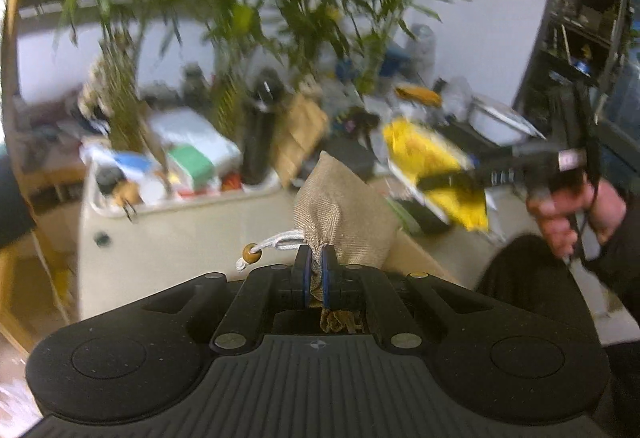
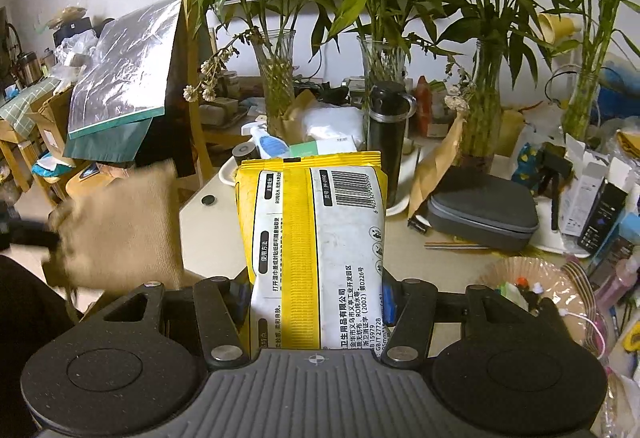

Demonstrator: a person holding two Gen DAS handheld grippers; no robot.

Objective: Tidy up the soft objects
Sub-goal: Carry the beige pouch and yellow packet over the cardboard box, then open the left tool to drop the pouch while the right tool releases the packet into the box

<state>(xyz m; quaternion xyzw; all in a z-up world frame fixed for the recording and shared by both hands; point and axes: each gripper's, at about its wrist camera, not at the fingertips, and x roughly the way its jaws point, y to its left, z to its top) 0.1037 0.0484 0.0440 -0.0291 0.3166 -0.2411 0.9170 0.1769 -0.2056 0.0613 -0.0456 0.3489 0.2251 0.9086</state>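
Observation:
My left gripper is shut on the neck of a tan cloth drawstring pouch, held in the air before the table; its white cord and wooden bead hang to the left. The pouch also shows blurred at the left of the right wrist view. My right gripper is shut on a yellow and white pack of wet wipes, upright between its fingers. In the left wrist view the right gripper shows at right with the yellow pack, a hand on its handle.
A cluttered beige table holds glass vases of bamboo, a black flask, a grey zip case, a white tray, boxes at right and a paper plate. A shelf stands far right.

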